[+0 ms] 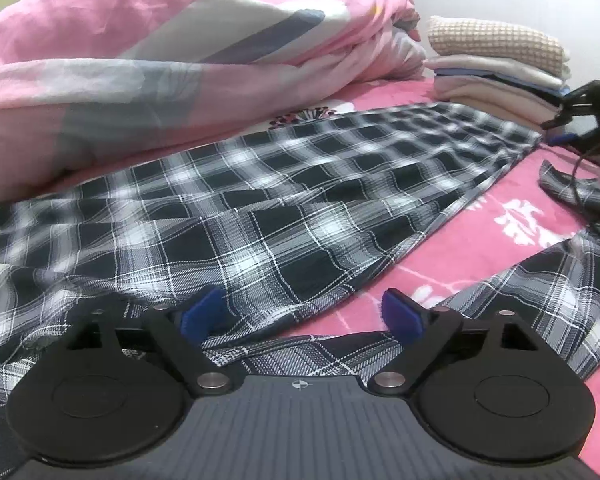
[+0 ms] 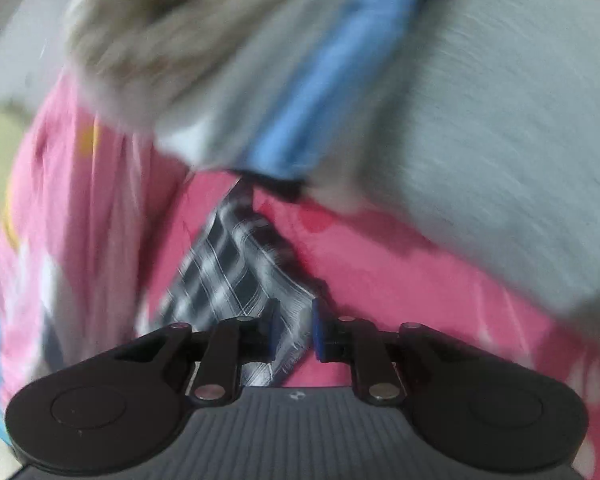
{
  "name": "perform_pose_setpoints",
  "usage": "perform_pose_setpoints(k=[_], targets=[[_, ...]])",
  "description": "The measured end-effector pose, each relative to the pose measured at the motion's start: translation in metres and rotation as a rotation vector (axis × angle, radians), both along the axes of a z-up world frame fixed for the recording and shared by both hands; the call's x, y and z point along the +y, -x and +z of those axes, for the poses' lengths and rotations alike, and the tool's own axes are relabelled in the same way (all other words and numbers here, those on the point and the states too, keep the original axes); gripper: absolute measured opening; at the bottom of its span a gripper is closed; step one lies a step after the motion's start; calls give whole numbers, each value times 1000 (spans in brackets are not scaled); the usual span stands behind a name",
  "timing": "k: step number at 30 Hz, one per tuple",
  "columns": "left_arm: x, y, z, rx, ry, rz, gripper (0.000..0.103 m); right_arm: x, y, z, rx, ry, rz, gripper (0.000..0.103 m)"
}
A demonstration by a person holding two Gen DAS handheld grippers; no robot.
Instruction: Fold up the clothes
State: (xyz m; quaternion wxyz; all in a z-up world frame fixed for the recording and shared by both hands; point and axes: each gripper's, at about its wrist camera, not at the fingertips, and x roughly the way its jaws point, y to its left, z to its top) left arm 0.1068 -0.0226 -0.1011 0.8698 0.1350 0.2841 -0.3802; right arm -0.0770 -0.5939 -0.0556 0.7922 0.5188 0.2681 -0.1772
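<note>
A black-and-white plaid shirt (image 1: 260, 208) lies spread across the pink bedsheet (image 1: 480, 240). My left gripper (image 1: 302, 300) hovers low over its near edge, wide open, with nothing between the blue pads. At the shirt's far right corner my right gripper (image 1: 556, 130) is small in the left wrist view. Its own view is blurred. There a narrow plaid corner (image 2: 228, 272) runs into the gap of the right gripper (image 2: 294, 320). The jaws stand a little apart and the pads do not visibly squeeze the cloth.
A rumpled pink and grey quilt (image 1: 140, 48) is heaped along the far left side of the bed. A stack of folded clothes (image 1: 496, 68) sits at the back right, filling the top of the right wrist view (image 2: 300, 80). A cable (image 1: 580, 184) trails from the right gripper.
</note>
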Motion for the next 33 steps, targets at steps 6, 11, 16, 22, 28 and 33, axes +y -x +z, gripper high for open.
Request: perform_pose_setpoints(k=[6,11,16,22,28,33], targets=[[-1,0,0,-2,0,6,91,5,-17,-5,31,48,-4,31],[0,1,0,-7,-1,6,91,38,-67,20,44,430,101,10],[0,0,0,-1,6,6,91,145,-104,27,79,1075,523,12],[1,-1,-1,7,11,6,91,194,-84,11,51,1315,718,42],[1,-1,-1,4,10,6,91,124,-60,28,-29,893,469,45],[1,-2,0,3,9,7,92,80,-57,17,-44,646,342,45]])
